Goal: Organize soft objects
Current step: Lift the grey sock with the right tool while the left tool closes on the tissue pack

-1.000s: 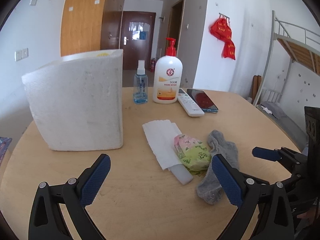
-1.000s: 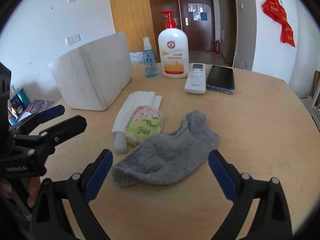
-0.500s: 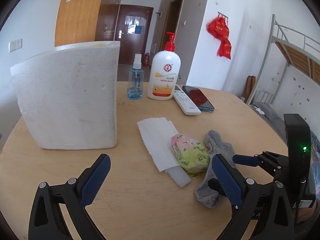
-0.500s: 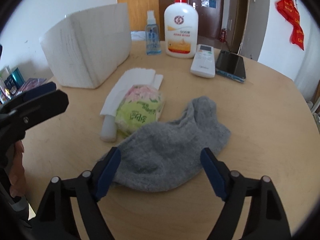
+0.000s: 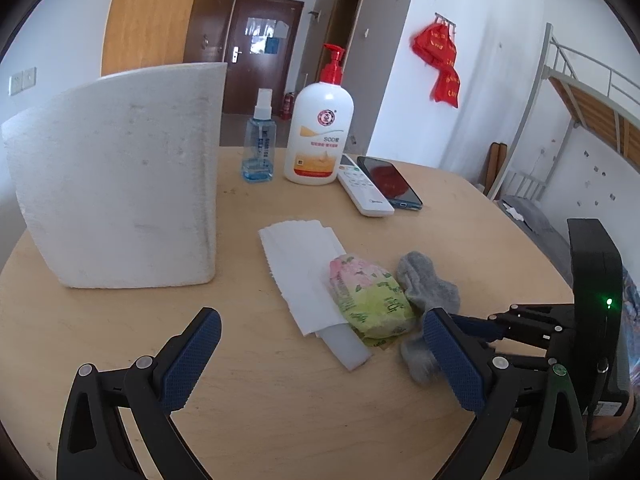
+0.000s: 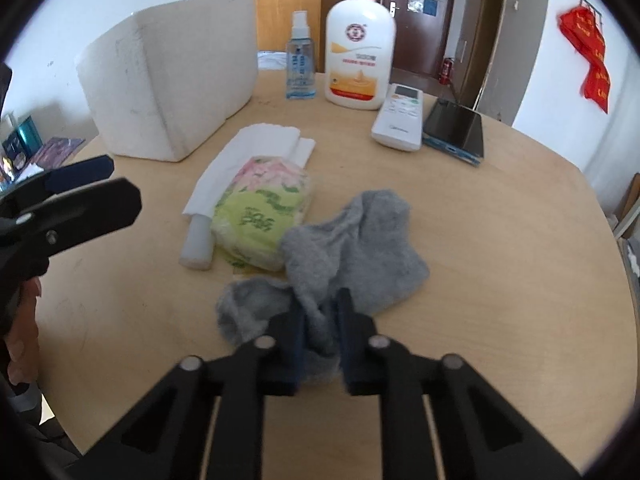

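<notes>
Our right gripper has just been closing, and its fingers now pinch a bunched fold of the gray sock between the pads. The rest of the sock spreads on the wooden table just beyond the fingertips, touching the green and pink tissue pack ahead and to the left of them. Our left gripper hovers with its fingers wide apart and nothing between them; past its fingertips lie the white paper towel, the tissue pack and the sock. A white foam box stands farther ahead, beyond the left finger.
</notes>
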